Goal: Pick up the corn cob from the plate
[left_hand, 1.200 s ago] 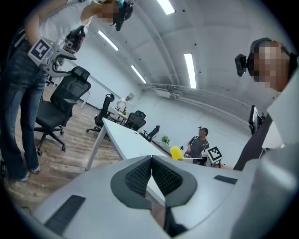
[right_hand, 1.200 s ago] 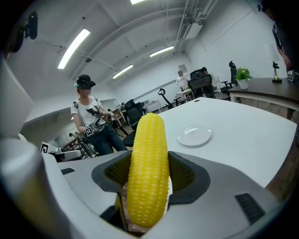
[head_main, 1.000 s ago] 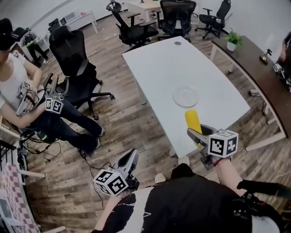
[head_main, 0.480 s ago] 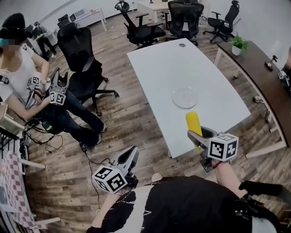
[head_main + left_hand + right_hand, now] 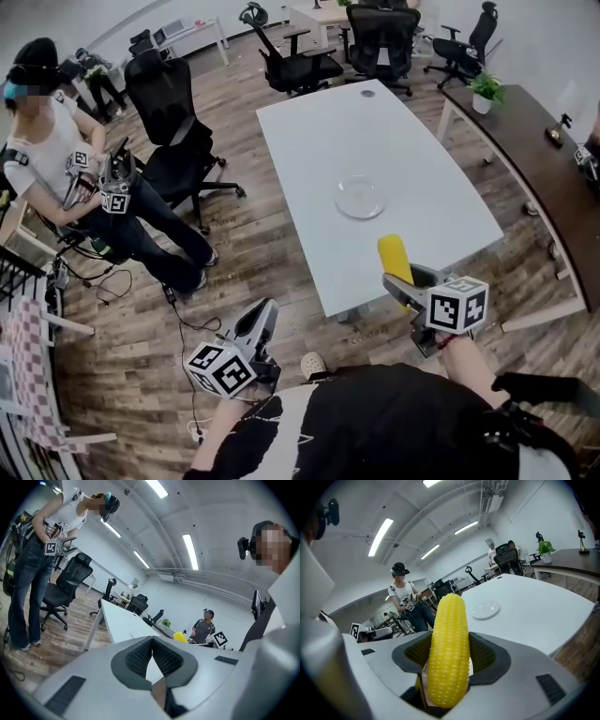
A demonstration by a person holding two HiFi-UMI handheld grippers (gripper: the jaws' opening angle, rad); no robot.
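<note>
Corn cob [image 5: 449, 648] stands clamped lengthwise between your right gripper's [image 5: 450, 657] jaws, by the white table's [image 5: 375, 131] near edge, well apart from the clear plate [image 5: 360, 197]. Your left gripper [image 5: 152, 640] is empty, its jaws together.

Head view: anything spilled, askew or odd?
Nothing stands out. The corn cob is clamped lengthwise in the jaws of the right gripper, clear of the empty plate, which lies flat on the white table.
</note>
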